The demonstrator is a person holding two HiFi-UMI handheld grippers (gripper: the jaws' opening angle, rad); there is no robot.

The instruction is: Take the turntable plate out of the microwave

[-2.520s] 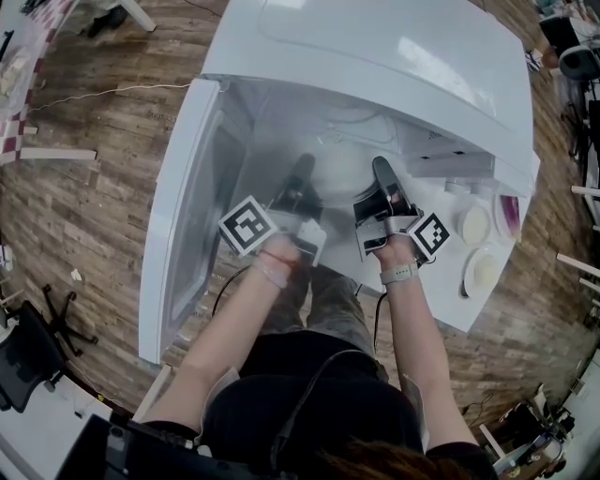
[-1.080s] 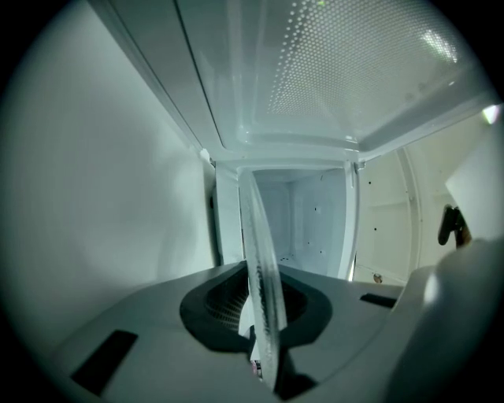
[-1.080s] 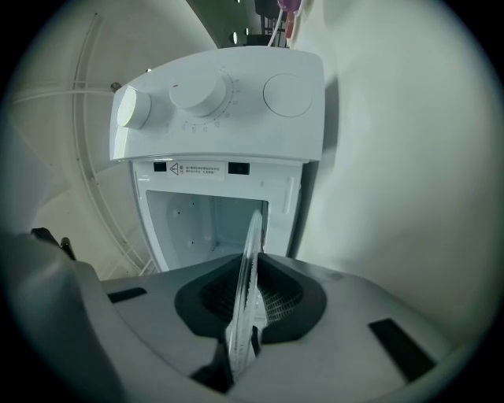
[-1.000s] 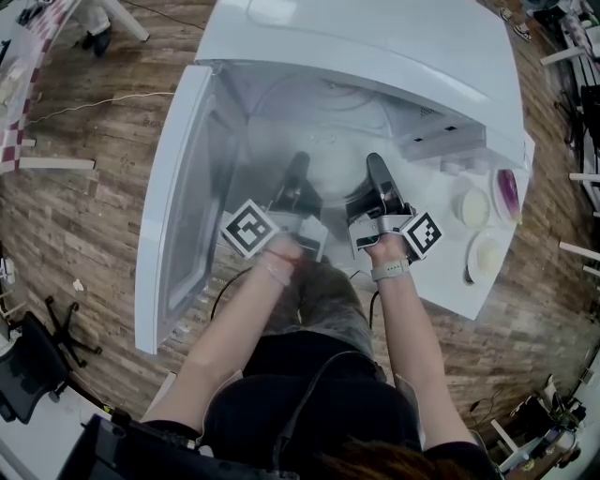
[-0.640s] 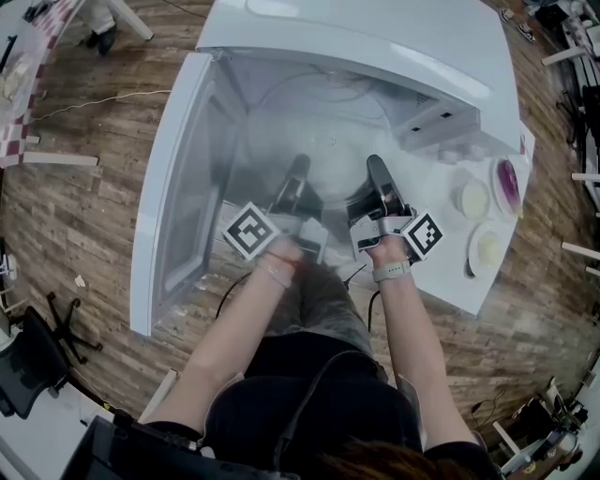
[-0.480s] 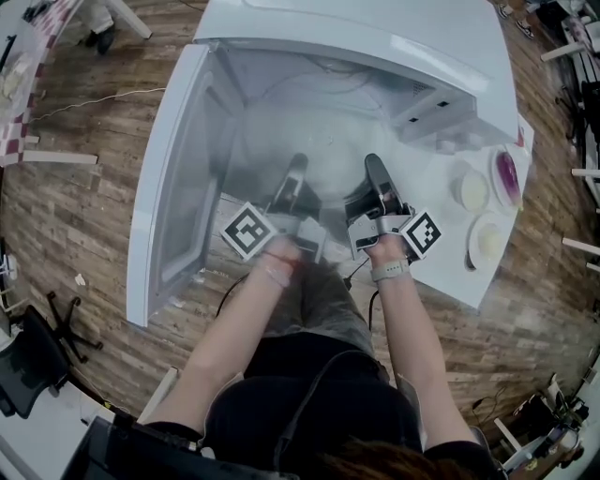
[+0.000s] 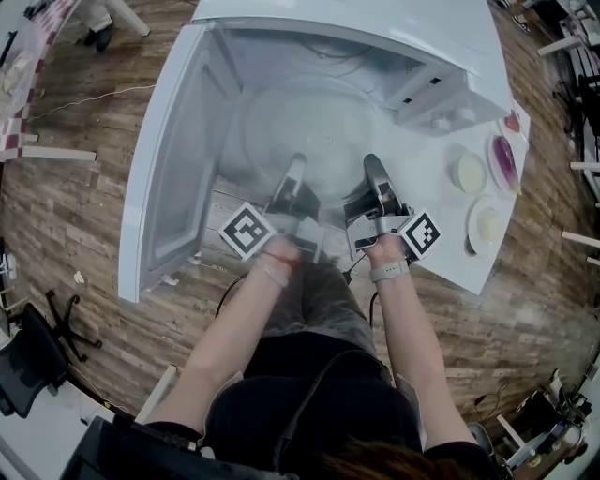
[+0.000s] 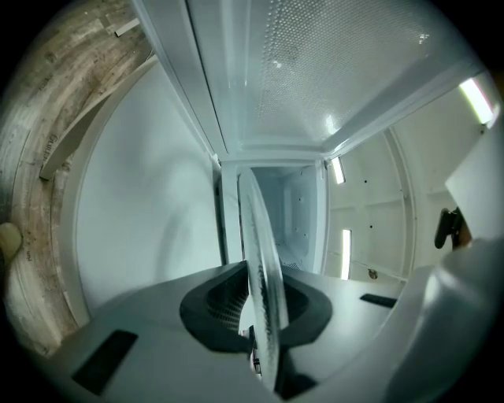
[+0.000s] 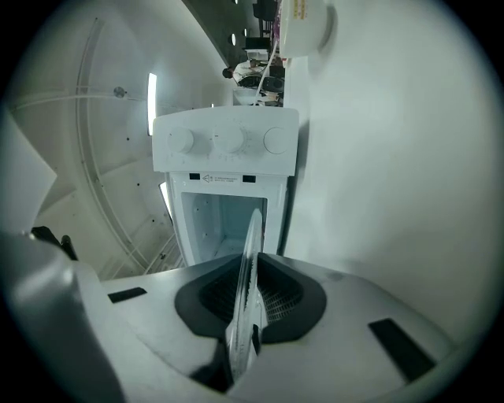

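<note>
- The door [image 7: 173, 159] of the microwave [image 7: 375, 23] stands swung wide open at the left, over wood floor [image 7: 75, 187].
- The left gripper [image 7: 295, 171] is level and its jaws are narrow, clamped on the near rim of the plate [image 7: 309, 127].
- The glass plate lies flat between both grippers at the mouth of the cavity. Whether its far edge is clear of the cavity cannot be told.
- The right gripper [image 7: 372, 169] is also level, its jaws closed on the plate's near rim, just right of the left one.
- The control panel [image 7: 427, 89], with three knobs, sits right of the cavity.
- Three round dishes [image 7: 469, 172] rest on the white table [image 7: 436, 220] at the far right.
</note>
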